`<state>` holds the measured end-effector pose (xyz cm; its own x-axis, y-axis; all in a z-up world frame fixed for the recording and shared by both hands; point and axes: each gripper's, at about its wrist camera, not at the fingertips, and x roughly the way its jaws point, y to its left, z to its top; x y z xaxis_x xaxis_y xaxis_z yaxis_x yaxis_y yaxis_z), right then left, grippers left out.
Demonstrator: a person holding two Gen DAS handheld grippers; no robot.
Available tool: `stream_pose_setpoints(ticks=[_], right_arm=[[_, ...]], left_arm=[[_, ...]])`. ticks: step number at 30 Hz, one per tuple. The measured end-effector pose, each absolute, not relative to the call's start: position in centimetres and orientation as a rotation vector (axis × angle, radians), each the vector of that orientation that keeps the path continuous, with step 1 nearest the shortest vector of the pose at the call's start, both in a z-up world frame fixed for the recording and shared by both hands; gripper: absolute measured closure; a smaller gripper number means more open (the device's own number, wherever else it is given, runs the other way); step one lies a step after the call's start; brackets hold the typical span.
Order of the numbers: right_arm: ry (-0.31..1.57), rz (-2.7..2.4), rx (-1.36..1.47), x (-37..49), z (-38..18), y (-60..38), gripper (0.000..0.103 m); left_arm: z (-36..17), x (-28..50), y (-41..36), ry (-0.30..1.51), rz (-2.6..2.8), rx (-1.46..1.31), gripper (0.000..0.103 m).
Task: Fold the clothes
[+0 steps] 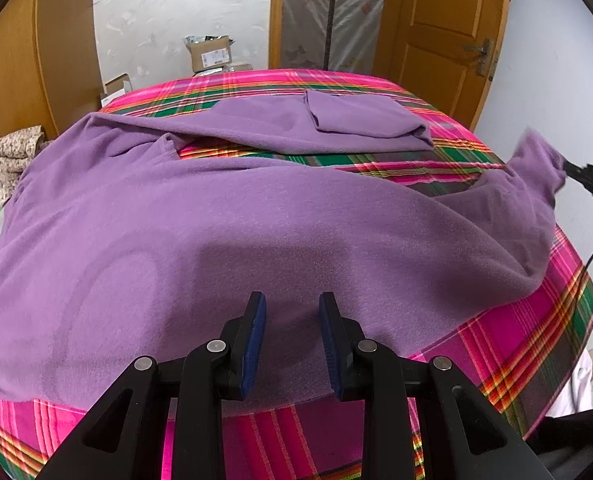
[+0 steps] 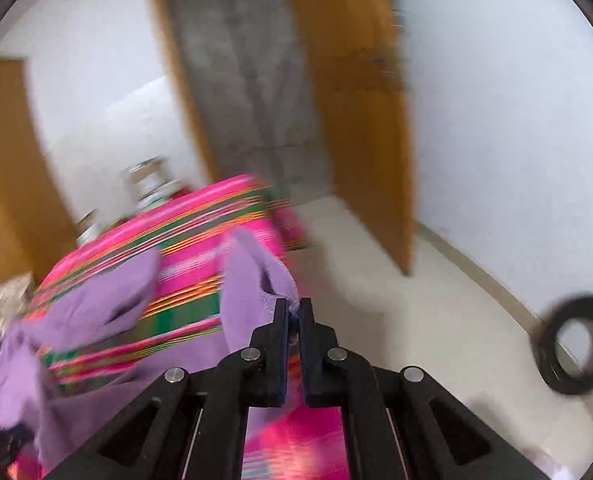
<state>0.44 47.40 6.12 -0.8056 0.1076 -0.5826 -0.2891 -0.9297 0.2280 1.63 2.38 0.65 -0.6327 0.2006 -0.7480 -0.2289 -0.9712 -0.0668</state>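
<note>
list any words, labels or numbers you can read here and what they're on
No text can be read in either view.
Cardboard box against the far wall: it bears a white label with print, too small to read.
Purple garment, plaid cover, both grippers: no print visible.
Right wrist view: too motion-blurred to read anything.

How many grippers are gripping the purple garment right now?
1: the right gripper pinches the purple garment at its right corner; the left gripper hovers open above it.
</note>
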Motion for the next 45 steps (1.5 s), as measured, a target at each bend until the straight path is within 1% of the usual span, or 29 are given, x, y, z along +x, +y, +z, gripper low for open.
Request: stream_pose_setpoints(ticks=[6, 8, 9, 10, 11, 12, 13, 15, 18, 21, 29, 30, 31, 32, 33, 34, 36, 44, 45], right_arm=[[0.500, 2.691, -0.884, 2.3, 5.3, 48.8, 0.095], [0.519, 2.704, -0.923, 2.2, 4.8, 48.4, 0.092], [0.530, 2.711, -0.940, 2.2, 4.6, 48.3, 0.086], [0.544, 2.717, -0.962, 2.2, 4.3, 48.2, 0.077], [0.564, 2.723, -0.983, 2.3, 4.0, 48.0, 0.074], [0.599, 2.727, -1.005, 2.4, 3.6, 48.0, 0.071], [0.649, 2.727, -1.035, 2.4, 3.1, 48.1, 0.071], [0.738, 2.723, -1.094, 2.4, 2.0, 48.2, 0.069], [0.836, 2.721, -1.184, 2.4, 0.4, 48.0, 0.067], [0.867, 2.738, -1.176, 2.6, 0.3, 47.8, 0.060], [0.854, 2.797, -1.152, -0.4, 0.3, 47.3, 0.061], [0.853, 2.807, -1.144, -0.7, 0.4, 47.3, 0.064], [0.853, 2.816, -1.136, -0.9, 0.5, 47.3, 0.073], [0.854, 2.822, -1.128, -1.1, 0.6, 47.3, 0.079], [0.856, 2.824, -1.116, -1.2, 0.7, 47.4, 0.088], [0.861, 2.825, -1.101, -1.4, 0.8, 47.5, 0.093], [0.870, 2.832, -1.074, -1.6, 1.0, 47.7, 0.096], [0.901, 2.868, -0.959, -0.8, 3.2, 48.6, 0.097], [0.896, 2.873, -0.949, -0.7, 3.5, 48.6, 0.097]], left_arm=[[1.0, 1.9, 3.2, 0.053, 2.617, -1.171, 0.075], [1.2, 2.3, 3.5, 0.057, 2.607, -1.151, 0.075], [1.4, 2.5, 3.6, 0.059, 2.602, -1.141, 0.074], [1.5, 2.8, 3.7, 0.061, 2.597, -1.131, 0.074], [1.6, 3.0, 3.9, 0.062, 2.592, -1.121, 0.074], [1.7, 3.2, 4.0, 0.064, 2.587, -1.111, 0.069], [1.7, 3.4, 4.1, 0.065, 2.584, -1.103, 0.064], [1.8, 3.8, 4.3, 0.070, 2.577, -1.088, 0.060], [1.6, 4.1, 5.0, 0.097, 2.547, -1.084, 0.059], [1.1, 4.1, 5.7, 0.135, 2.523, -1.094, 0.058], [0.3, 3.6, 7.0, 0.208, 2.522, -1.097, 0.058], [0.2, 3.6, 7.2, 0.222, 2.521, -1.092, 0.058], [0.2, 3.6, 7.4, 0.230, 2.517, -1.087, 0.058], [0.3, 3.5, 7.6, 0.238, 2.512, -1.083, 0.058], [0.3, 3.5, 7.7, 0.245, 2.508, -1.078, 0.058], [0.3, 3.5, 7.9, 0.245, 2.497, -1.072, 0.058], [0.5, 3.5, 8.1, 0.244, 2.476, -1.060, 0.058], [0.3, 4.2, 10.1, 0.274, 2.368, -1.028, 0.057], [0.3, 4.4, 10.3, 0.282, 2.365, -1.023, 0.055]])
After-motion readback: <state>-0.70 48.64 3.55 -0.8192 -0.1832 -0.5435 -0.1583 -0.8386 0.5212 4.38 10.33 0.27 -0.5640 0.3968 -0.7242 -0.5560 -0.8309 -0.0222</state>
